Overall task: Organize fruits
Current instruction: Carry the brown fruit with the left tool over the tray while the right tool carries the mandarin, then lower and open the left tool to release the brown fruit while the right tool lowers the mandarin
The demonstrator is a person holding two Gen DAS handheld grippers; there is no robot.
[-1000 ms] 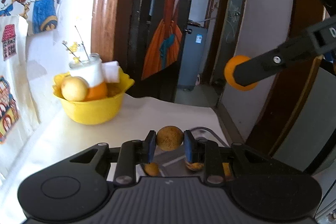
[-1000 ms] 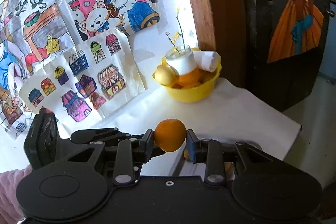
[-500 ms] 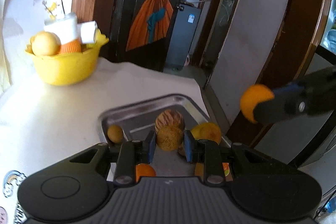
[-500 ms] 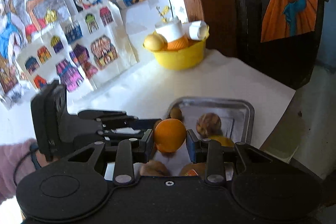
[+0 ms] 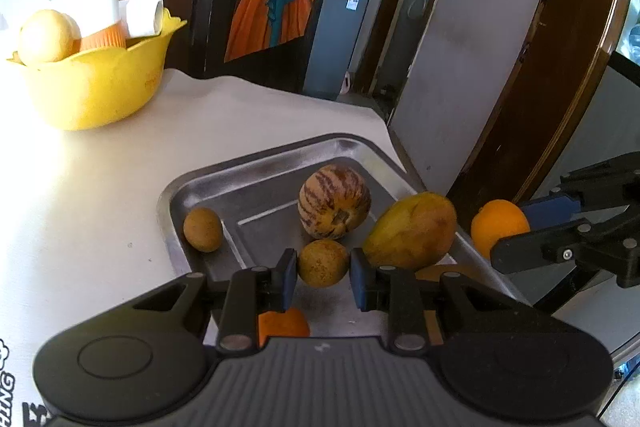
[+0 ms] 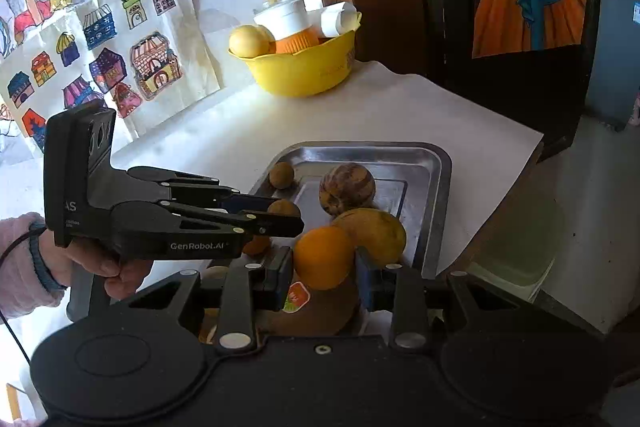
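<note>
Between the left gripper's pads sits a small brown fruit, clamped above the steel tray. Beyond it, an orange lies half hidden. Rightward, the right gripper clenches an orange fruit, covering part of a mango.

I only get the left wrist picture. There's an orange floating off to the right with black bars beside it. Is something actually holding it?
Observer: Yes. The right gripper has the orange clamped between both jaws, above the metal tray.
Visitor: And who carries the gripper I'm looking along?
Observer: A hand in a pink sleeve holds the left gripper, which is shut on a small brown fruit.
Visitor: Anything on the wall to my left?
Observer: Coloured drawings of little houses hang behind the yellow bowl.
</note>
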